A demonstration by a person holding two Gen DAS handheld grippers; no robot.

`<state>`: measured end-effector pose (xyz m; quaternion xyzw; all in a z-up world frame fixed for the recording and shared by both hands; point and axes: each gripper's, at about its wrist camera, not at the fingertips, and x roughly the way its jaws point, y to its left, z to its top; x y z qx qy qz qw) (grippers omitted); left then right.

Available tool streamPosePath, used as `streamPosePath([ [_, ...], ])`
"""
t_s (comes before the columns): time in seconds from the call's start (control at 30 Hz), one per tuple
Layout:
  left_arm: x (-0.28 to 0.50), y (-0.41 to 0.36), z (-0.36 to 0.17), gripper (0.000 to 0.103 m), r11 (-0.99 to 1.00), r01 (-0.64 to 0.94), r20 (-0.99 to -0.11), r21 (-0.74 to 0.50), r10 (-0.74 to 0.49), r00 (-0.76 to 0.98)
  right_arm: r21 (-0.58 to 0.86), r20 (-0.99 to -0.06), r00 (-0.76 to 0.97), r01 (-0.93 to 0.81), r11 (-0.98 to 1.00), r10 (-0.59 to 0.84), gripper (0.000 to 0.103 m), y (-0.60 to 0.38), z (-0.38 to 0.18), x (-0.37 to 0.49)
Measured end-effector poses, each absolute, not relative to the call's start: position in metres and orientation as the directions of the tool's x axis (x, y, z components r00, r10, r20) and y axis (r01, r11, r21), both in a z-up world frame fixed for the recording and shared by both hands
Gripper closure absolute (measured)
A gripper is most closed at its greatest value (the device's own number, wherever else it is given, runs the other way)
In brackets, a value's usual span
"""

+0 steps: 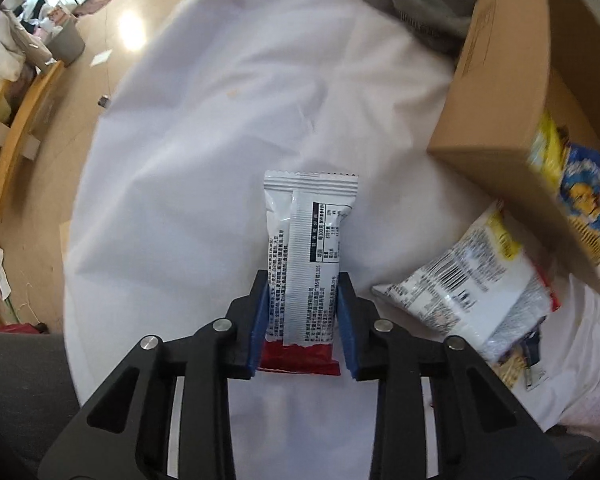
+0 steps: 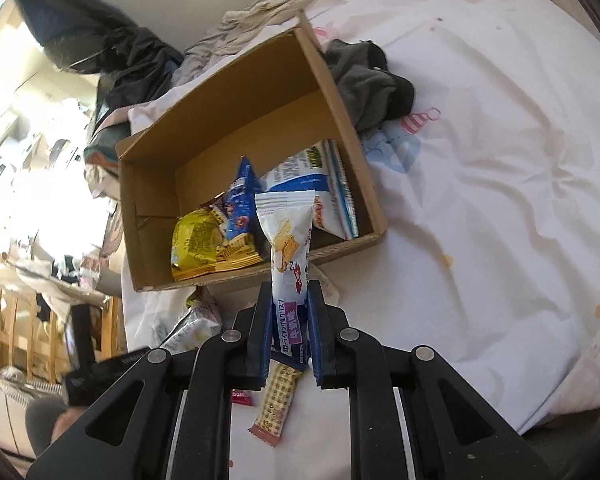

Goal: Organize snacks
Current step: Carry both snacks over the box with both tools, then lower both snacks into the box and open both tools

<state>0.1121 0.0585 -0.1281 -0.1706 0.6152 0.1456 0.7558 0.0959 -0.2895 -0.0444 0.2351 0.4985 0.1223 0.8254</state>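
1. Cardboard box (image 2: 152,216) is sitting open on soft bedding with its load bunching at the near end: a yellow bag (image 2: 204,244), a blue bag (image 2: 240,200) and a white-and-blue bag (image 2: 320,184). A hard push on its near wall is likely to be sliding or tilting it, since nothing firm is backing it.
2. Beside the box, a large white printed bag (image 1: 472,280) is lying loose on the sheet. It is risking being dragged or crushed by a low pass.
3. The right gripper (image 2: 291,286) is clamping a tall wafer packet (image 2: 286,224) by its lower part, the top pointing toward the box. The free upper end is floppy, so it may be catching on the box's near rim and folding instead of dropping in.
4. The left gripper (image 1: 303,280) is pointing steeply down with a white-and-red snack packet (image 1: 300,232) between its blue pads. The pads are sitting right at its edges, but I cannot tell whether they are pressing. A slack hold is letting the glossy wrapper slip out.
5. A small checked bar (image 2: 278,404) is lying under the right gripper, easy to be overlooking or knocking.
6. The room is looking cluttered and sunlit: pale floor (image 1: 112,20), wooden furniture (image 1: 24,120), a grey bin (image 1: 66,42).
7. The white bed sheet (image 2: 480,200) is wrinkling and yielding, with a grey garment (image 2: 364,76) touching the box's far corner.
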Motion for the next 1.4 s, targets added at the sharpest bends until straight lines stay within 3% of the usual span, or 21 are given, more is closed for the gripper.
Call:
streamPosePath([
  [0.2, 0.112, 0.063, -0.041, 0.076, 0.897, -0.406, -0.897, -0.175, 0.025, 0.441, 0.505, -0.743, 0.488, -0.041, 0.862, 0.458, 0.086, -0.275, -0.028, 0.099],
  [0.5, 0.164, -0.004, 0.043, 0.076, 0.99, -0.035, -0.802, -0.136, -0.09, 0.591, 0.461, -0.736, 0.529, -0.063, 0.885, 0.422, 0.086, -0.246, 0.018, 0.132],
  [0.73, 0.204, -0.038, 0.019, 0.076, 0.992, 0.093, -0.833, -0.083, -0.12, 0.54, 0.411, -0.768, 0.527, -0.031, 0.911, 0.364, 0.086, -0.235, 0.023, 0.162],
  [0.97, 0.213, -0.04, -0.007, 0.075, 0.994, 0.094, -0.854, -0.06, -0.1, 0.511, 0.353, -0.817, 0.483, -0.011, 0.936, 0.314, 0.086, -0.227, 0.0, 0.183],
  [1.4, 0.221, -0.033, -0.022, 0.075, 0.99, 0.055, -0.879, -0.133, -0.144, 0.454, 0.322, -0.855, 0.435, 0.02, 0.947, 0.282, 0.086, -0.21, -0.033, 0.216],
])
